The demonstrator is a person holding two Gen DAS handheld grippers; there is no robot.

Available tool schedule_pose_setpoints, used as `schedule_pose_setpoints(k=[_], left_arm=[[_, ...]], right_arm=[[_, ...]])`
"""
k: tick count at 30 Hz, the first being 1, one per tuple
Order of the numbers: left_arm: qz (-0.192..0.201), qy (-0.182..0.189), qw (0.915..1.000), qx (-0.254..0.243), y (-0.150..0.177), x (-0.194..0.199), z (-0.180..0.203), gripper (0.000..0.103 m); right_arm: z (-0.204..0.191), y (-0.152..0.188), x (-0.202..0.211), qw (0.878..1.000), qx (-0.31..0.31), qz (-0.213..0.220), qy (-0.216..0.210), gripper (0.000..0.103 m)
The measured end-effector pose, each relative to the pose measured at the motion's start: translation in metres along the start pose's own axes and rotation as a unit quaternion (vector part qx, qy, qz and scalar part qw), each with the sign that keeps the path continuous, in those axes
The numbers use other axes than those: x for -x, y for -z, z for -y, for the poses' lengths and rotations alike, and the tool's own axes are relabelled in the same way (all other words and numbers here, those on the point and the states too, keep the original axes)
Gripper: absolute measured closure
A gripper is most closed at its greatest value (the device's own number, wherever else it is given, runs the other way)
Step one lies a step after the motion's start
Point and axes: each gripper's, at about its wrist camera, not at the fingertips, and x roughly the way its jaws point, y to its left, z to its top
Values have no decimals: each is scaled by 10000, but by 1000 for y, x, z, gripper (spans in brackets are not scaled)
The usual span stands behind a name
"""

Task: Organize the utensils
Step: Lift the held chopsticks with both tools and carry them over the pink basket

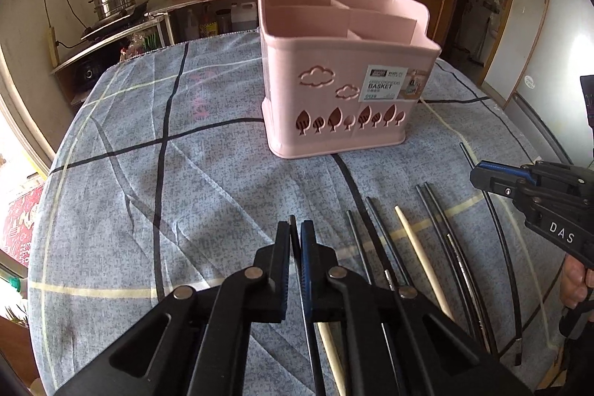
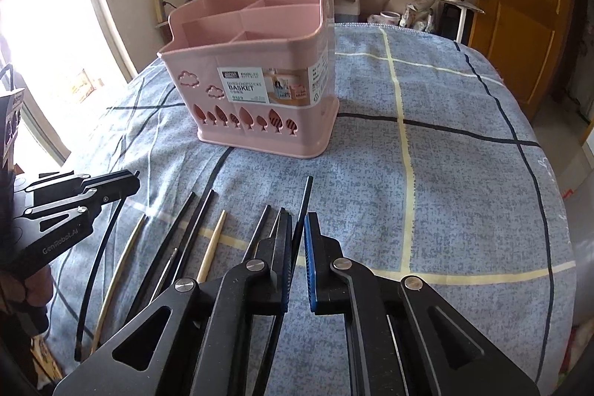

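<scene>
Two grippers, each clamped on one dark chopstick. The left gripper [image 1: 296, 229] has its pads pressed tight on a black chopstick [image 1: 293, 222] whose tip just pokes out past the fingertips, the rest running back under the gripper body. The right gripper [image 2: 297, 221] is likewise closed on a long black chopstick [image 2: 306, 190], which sticks out well beyond the pads and points up and away toward the basket.

The pink basket [image 1: 345, 62] stands upright on the cloth-covered bench [image 1: 185, 173], ahead of both grippers. Seen from the left wrist it lies forward and to the right; seen from the right wrist it lies forward and to the left — so it sits roughly between the two lines of sight, neither hand clearly nearer. Its open top shows several compartments split by dividers, all apparently empty.

The remaining chopsticks [image 1: 408, 240] — several black, a couple of pale ones — lie loosely side by side on the bench between the two grippers, long axes running toward the basket.

What the coming move turns on, in my judgement: each held stick lies along its gripper's pointing line, slanting downward, while the basket's compartments open upward. Each stick would need carrying above the rim and tipping nearer upright before dropping in, or its tip may catch the front wall.
</scene>
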Motion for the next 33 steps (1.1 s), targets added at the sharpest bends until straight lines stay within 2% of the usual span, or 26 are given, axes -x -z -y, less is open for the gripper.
schedule_pose_setpoints(k=[7,18,23,33], left_arm=[[524,152,9985,16,-15,53,-4,98],[1265,130,9919,59,-34,125,-14,98],[1472,131,9890,50,-39,142,-15,98],[1632,168,9864,82,-54,154,-19,98]], right_arm=[[-5,-12,46,9985,65,527,-96,97],[-11,-25,112,9909,138,1332,-121,98],[-11,-28,129,9879,177,1540,-105,98],[-9,-40,143,9836,239,1782,-129,99]])
